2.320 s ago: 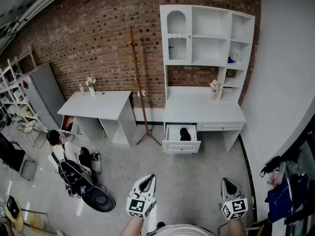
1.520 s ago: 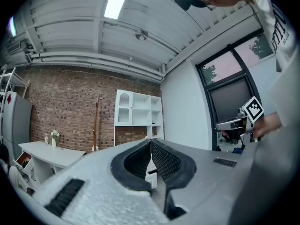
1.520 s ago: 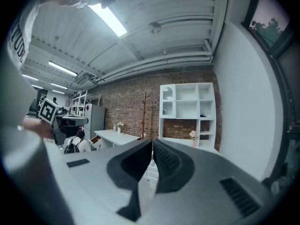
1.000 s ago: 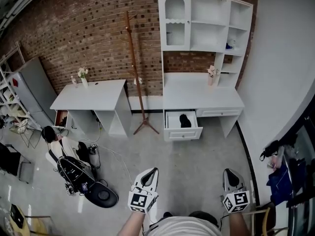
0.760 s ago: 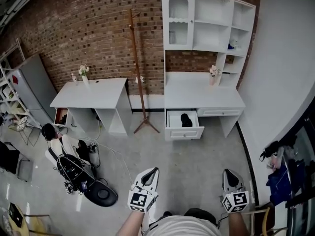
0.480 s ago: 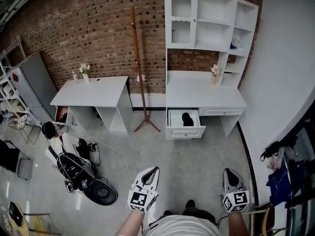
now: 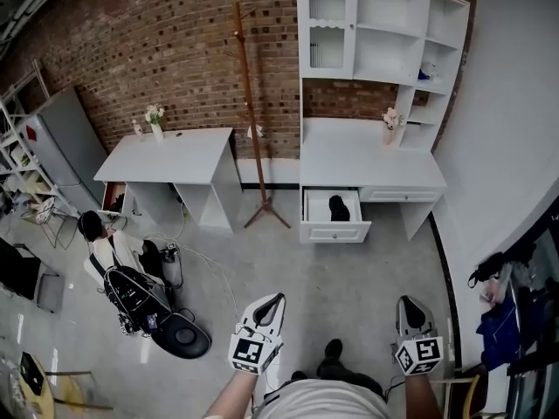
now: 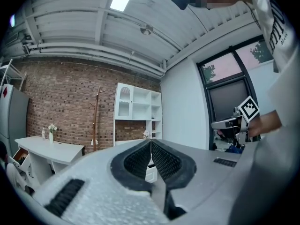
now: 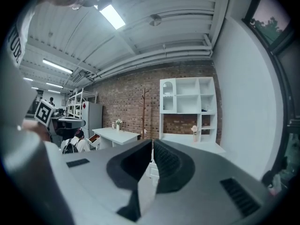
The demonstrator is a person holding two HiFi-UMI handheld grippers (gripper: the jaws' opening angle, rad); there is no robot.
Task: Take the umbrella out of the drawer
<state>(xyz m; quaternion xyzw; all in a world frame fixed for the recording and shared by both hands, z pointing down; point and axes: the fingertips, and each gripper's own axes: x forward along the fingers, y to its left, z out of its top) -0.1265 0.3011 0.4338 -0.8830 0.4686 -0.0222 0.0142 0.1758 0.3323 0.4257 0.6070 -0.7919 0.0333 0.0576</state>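
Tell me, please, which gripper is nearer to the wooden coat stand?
Left. In the head view the left gripper is almost directly below the coat stand, close to in line with its base. The right gripper is well off to the stand's right.

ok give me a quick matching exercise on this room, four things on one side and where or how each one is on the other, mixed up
Things
1. umbrella
2. coat stand
3. left gripper
4. seated person

Place or state
a. upright against the brick wall
b. inside the open drawer
c. jaws together, nothing between them
d. low at the left, in front of the smaller desk

Pairs: 1-b, 2-a, 3-c, 4-d
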